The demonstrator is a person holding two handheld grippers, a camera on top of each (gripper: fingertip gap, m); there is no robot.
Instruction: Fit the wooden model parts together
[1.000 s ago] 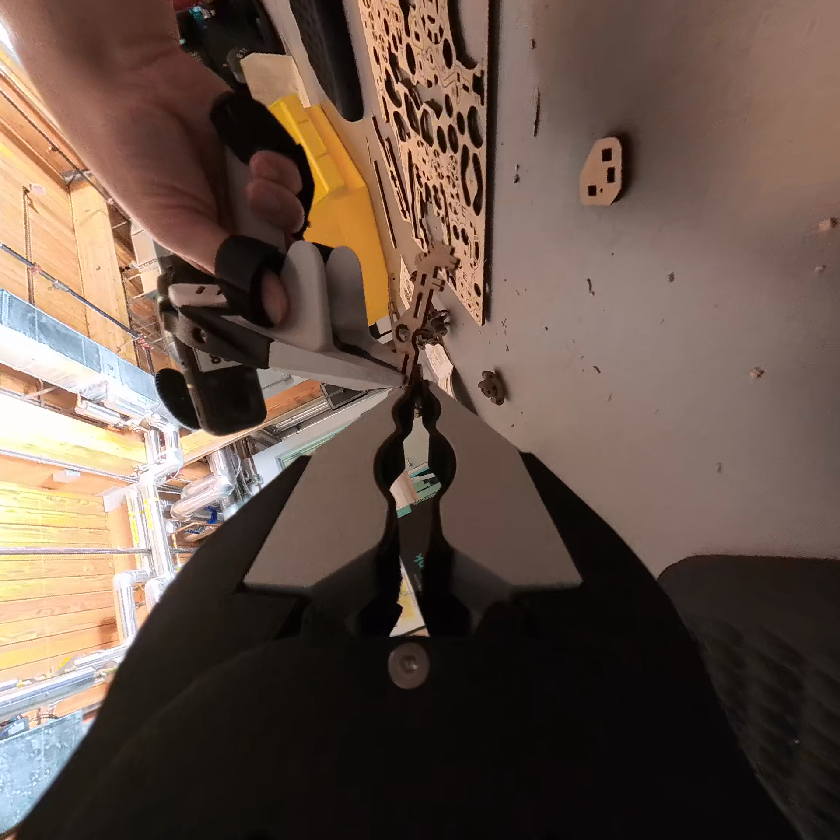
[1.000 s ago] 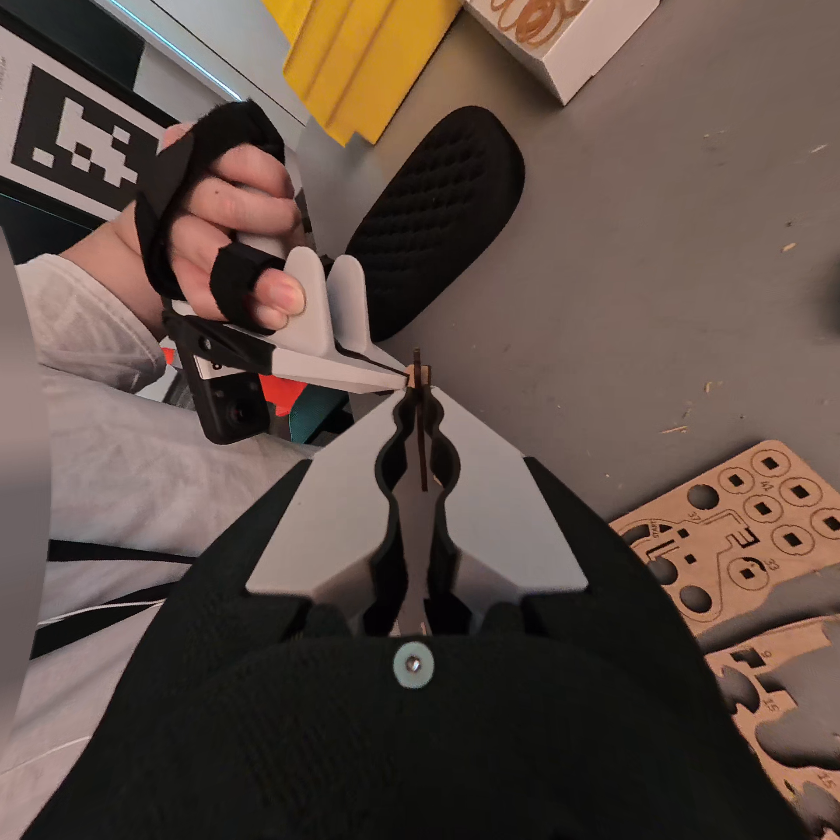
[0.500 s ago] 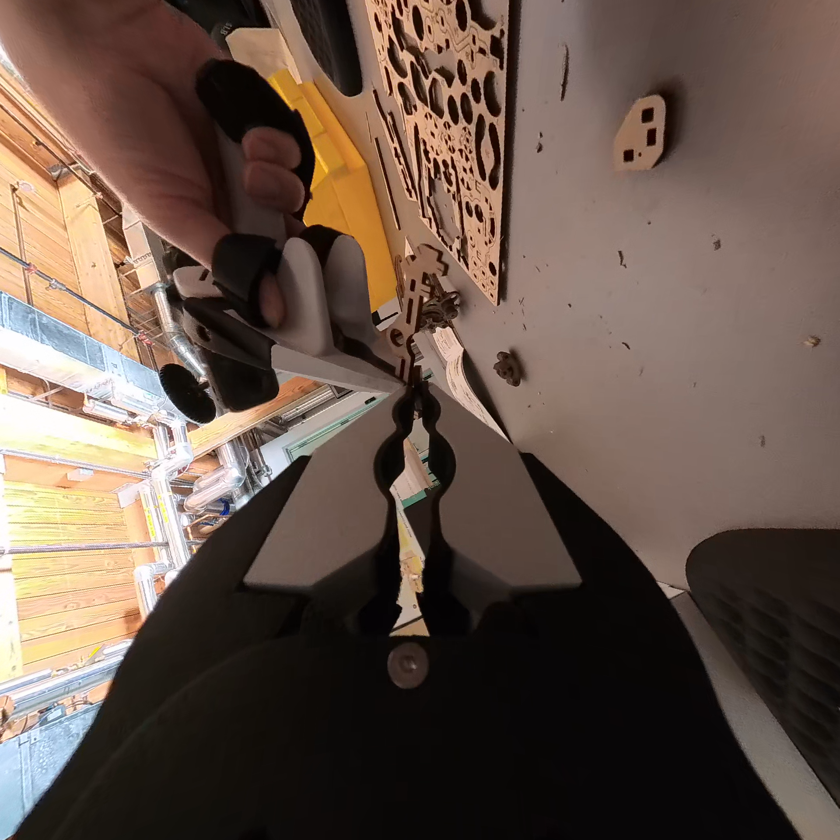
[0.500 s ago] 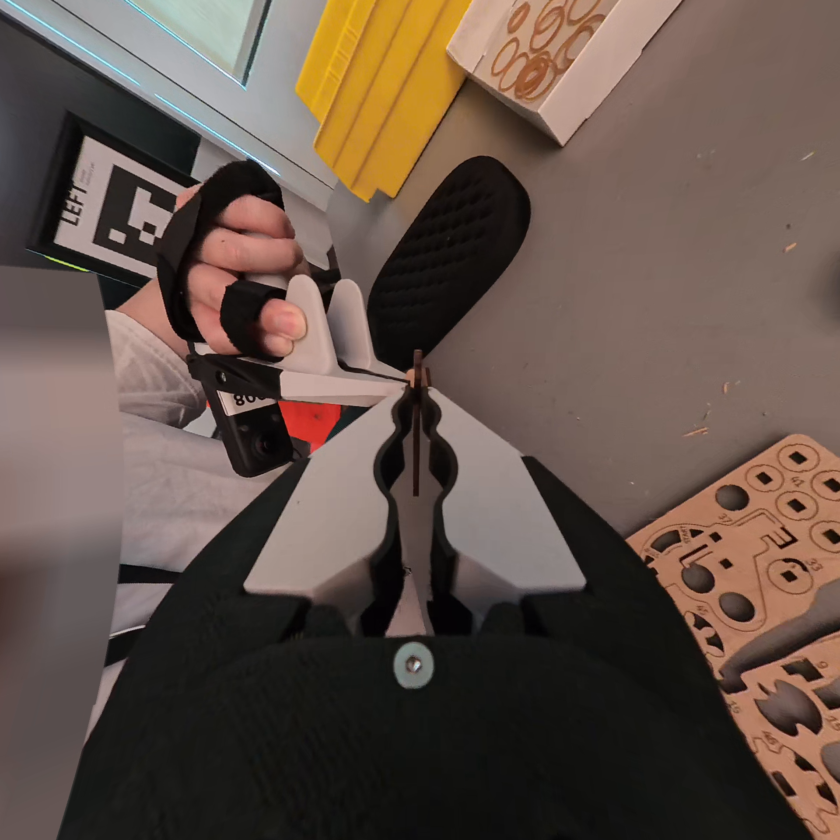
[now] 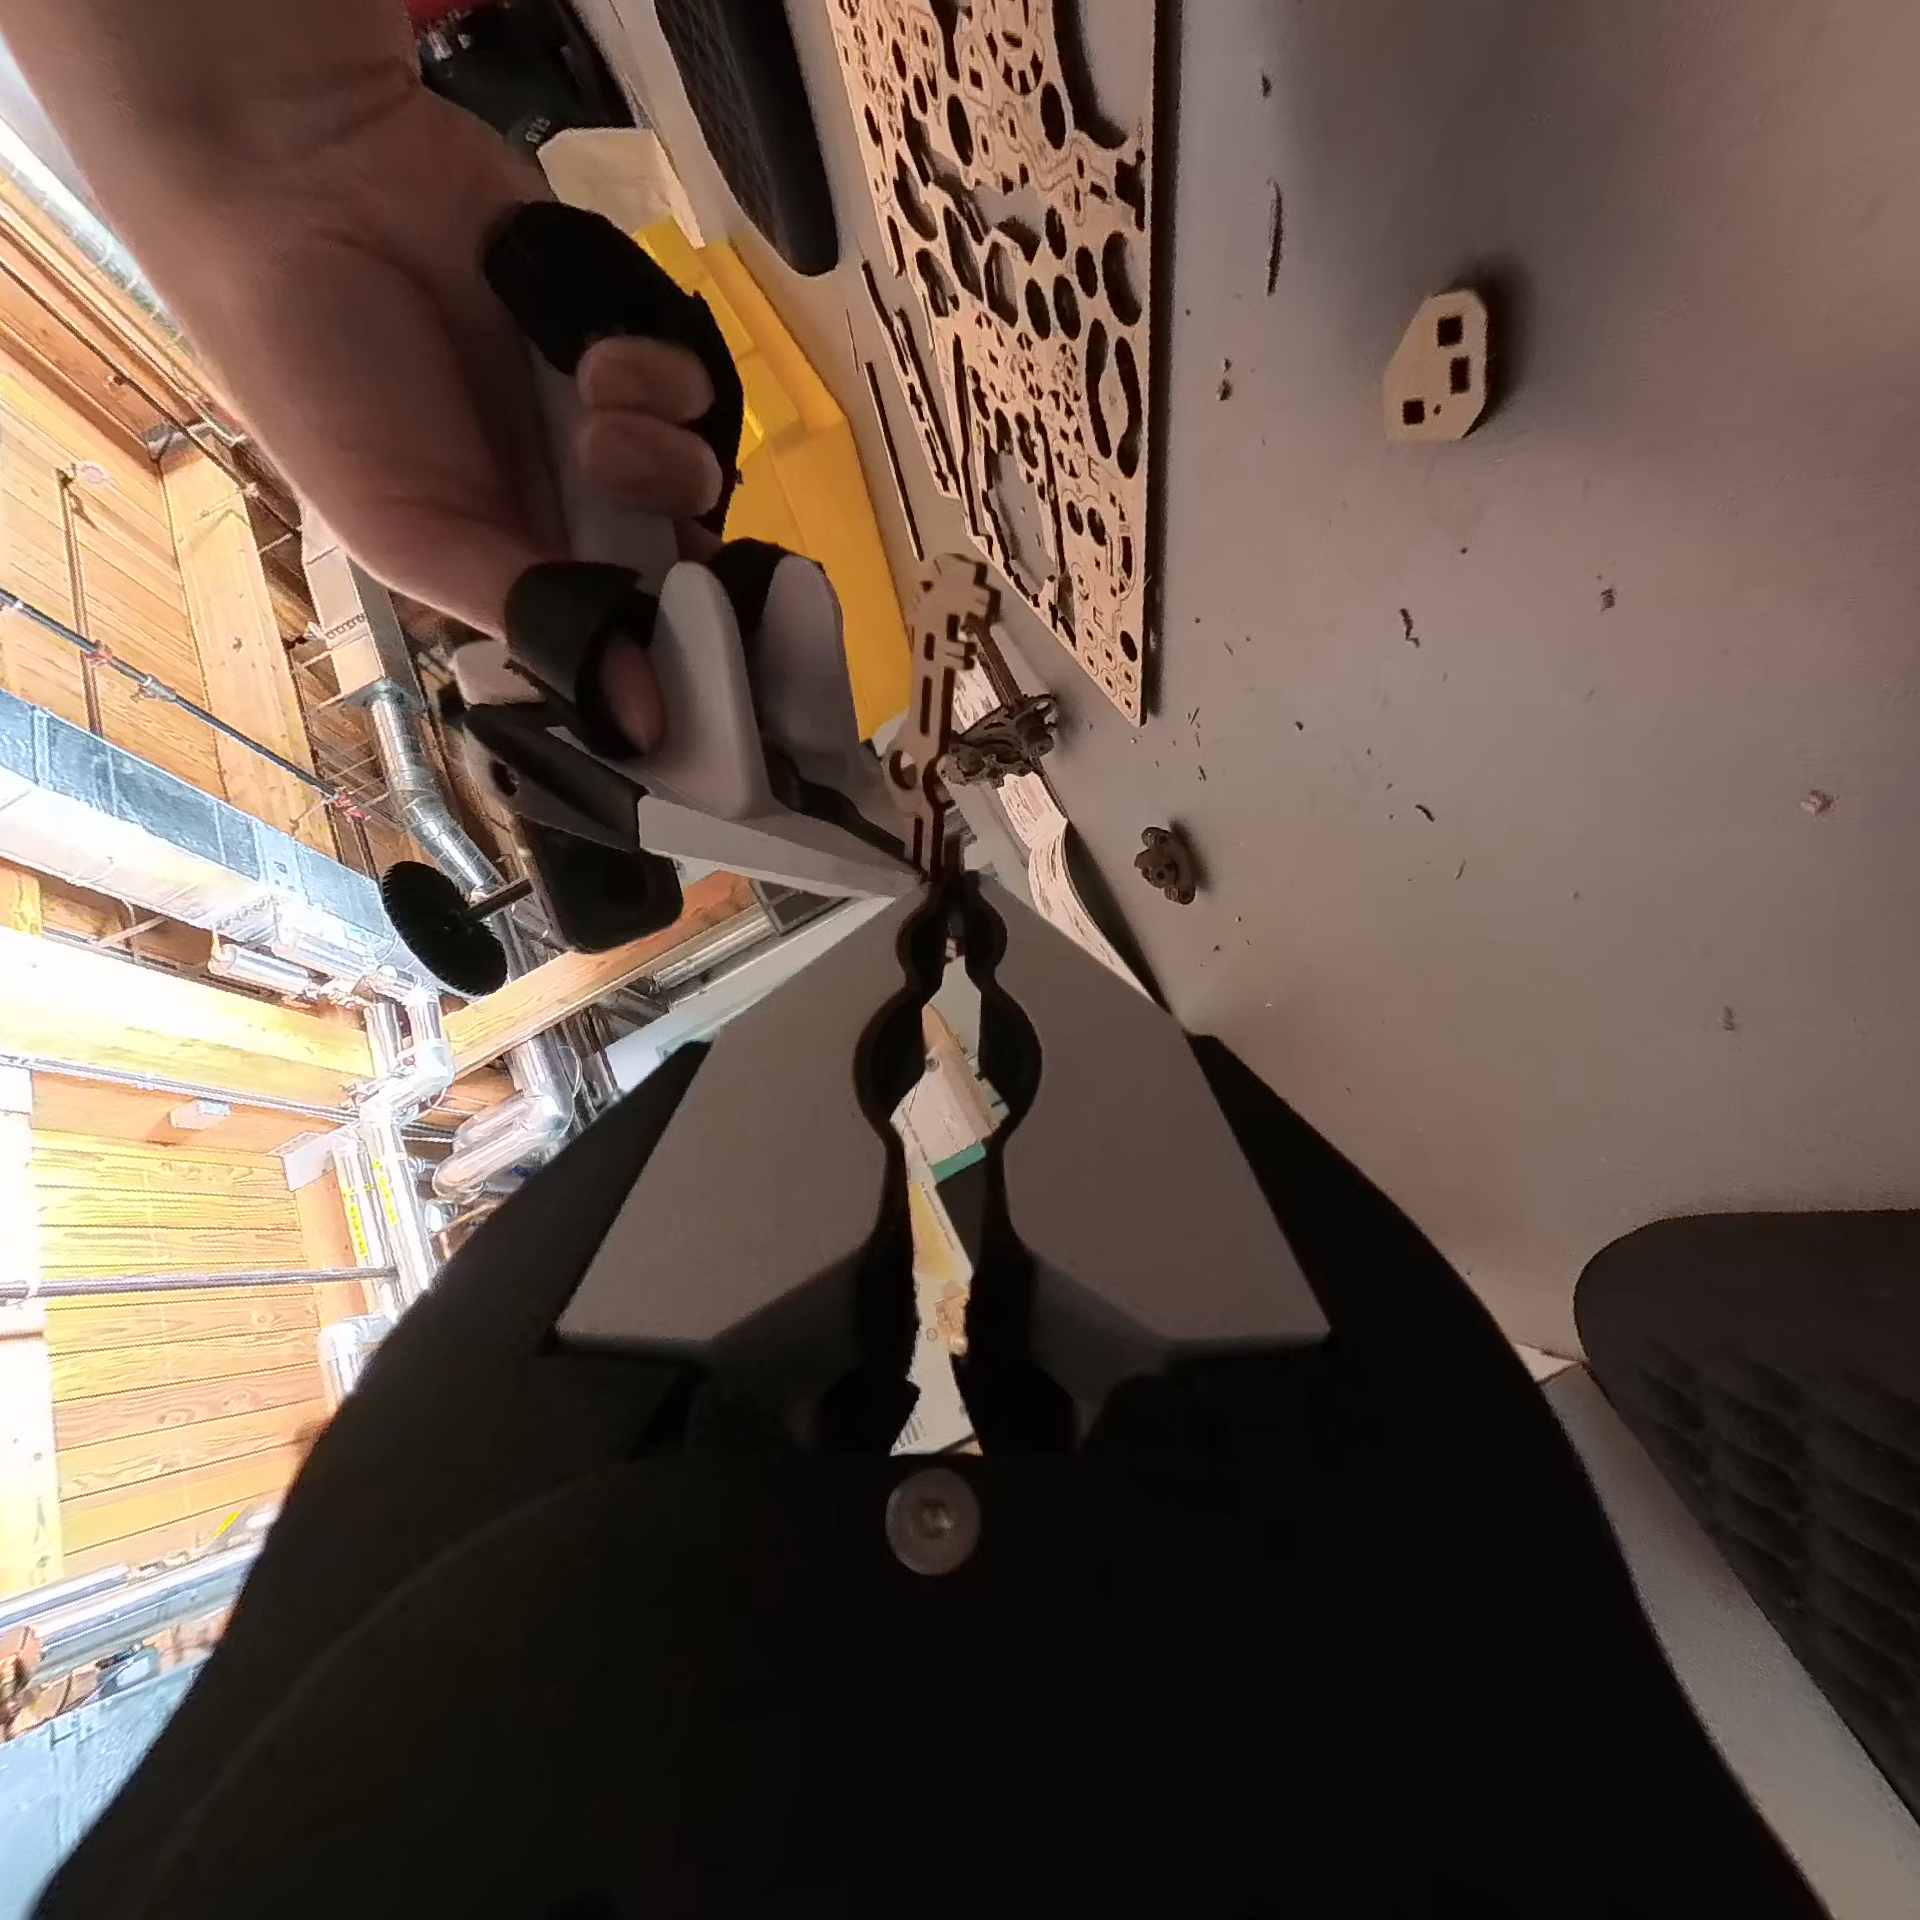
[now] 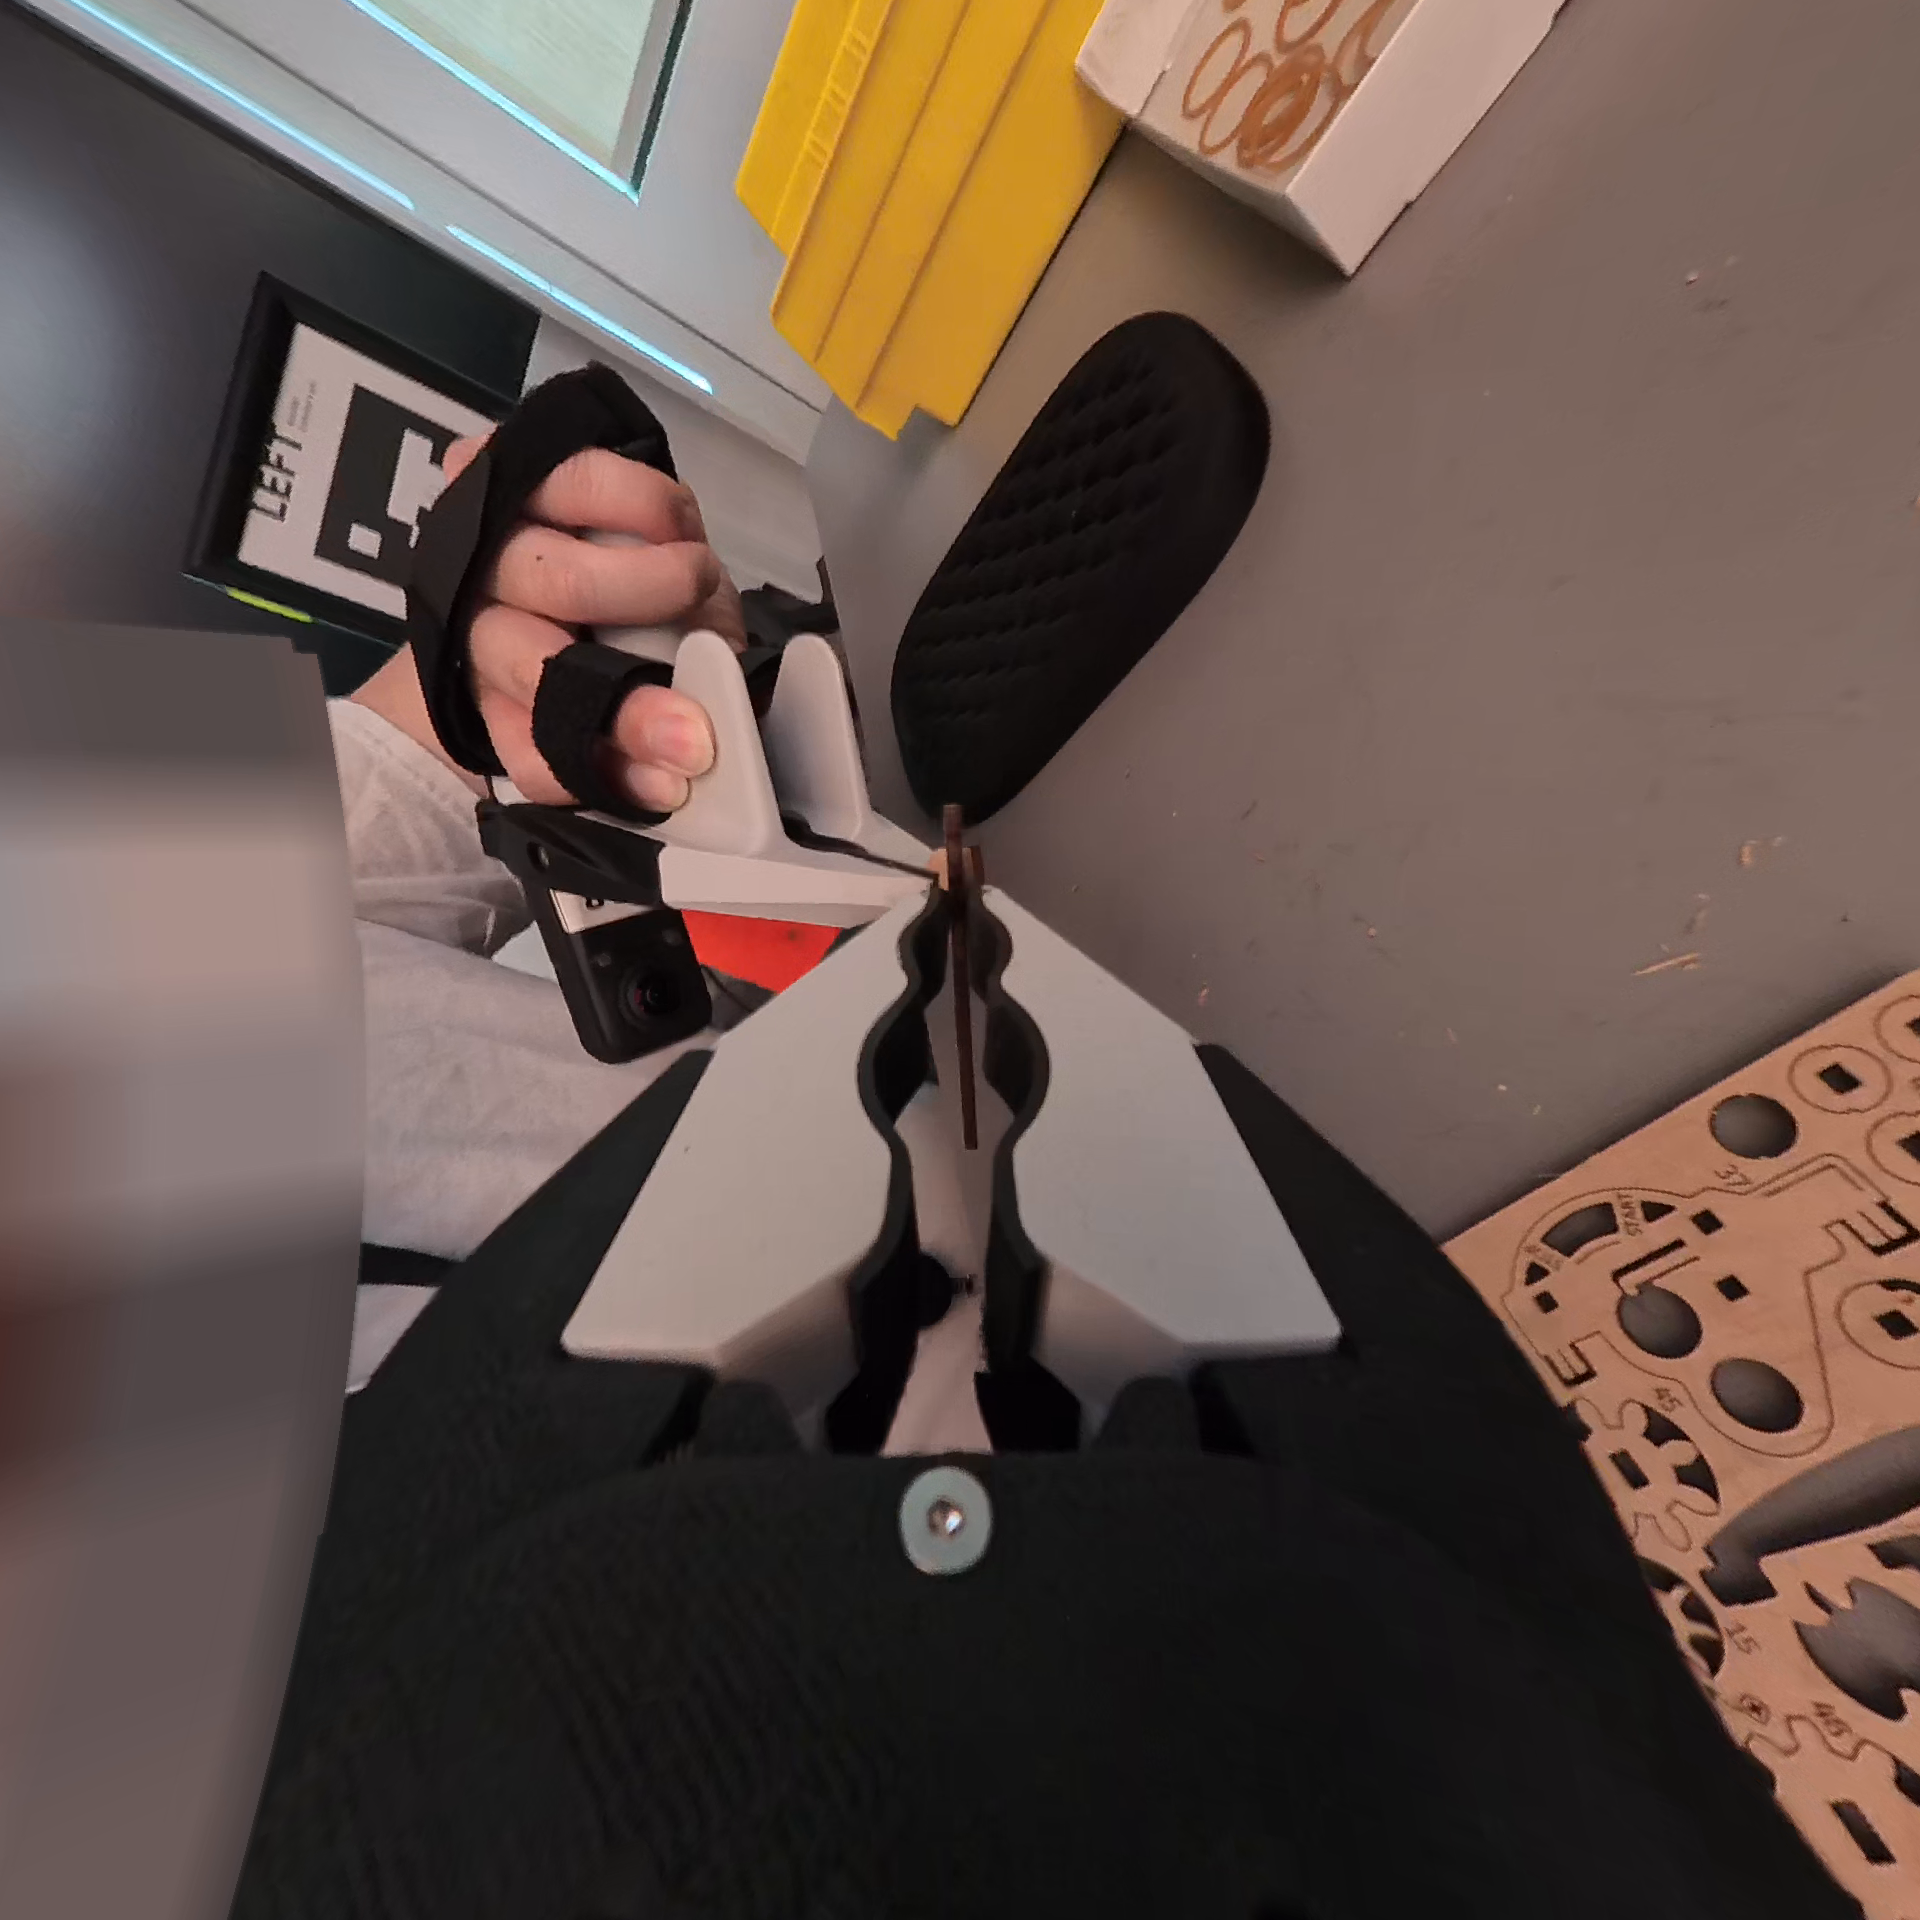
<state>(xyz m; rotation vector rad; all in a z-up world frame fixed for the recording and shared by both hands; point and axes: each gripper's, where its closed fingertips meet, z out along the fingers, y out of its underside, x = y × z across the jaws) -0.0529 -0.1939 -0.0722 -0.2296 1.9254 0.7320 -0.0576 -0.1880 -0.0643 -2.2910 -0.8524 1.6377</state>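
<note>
My left gripper (image 5: 940, 899) and right gripper (image 6: 956, 904) meet tip to tip above the grey table (image 5: 1558, 727). The right gripper is shut on a long slotted wooden strip (image 5: 940, 675), which shows edge-on between its jaws in the right wrist view (image 6: 964, 1018). The left gripper comes in from the left in the right wrist view (image 6: 920, 873) and is shut on a small pale wooden part (image 6: 971, 860) pressed against the strip's end. The joint itself is hidden by the fingertips. The right gripper also shows in the left wrist view (image 5: 904, 873).
A punched plywood sheet (image 5: 1039, 312) (image 6: 1714, 1403) lies on the table. Near it are a loose plate with two square holes (image 5: 1439, 374), a small gear (image 5: 1169, 862) and a dark gear cluster (image 5: 1003, 743). A yellow bin (image 6: 914, 187), a white box (image 6: 1320, 104) and a black pad (image 6: 1081, 561) are close by.
Both grippers stay shut and tip to tip. The two hands have shifted and tilted together a little, so the table and its objects sit differently in both views.
</note>
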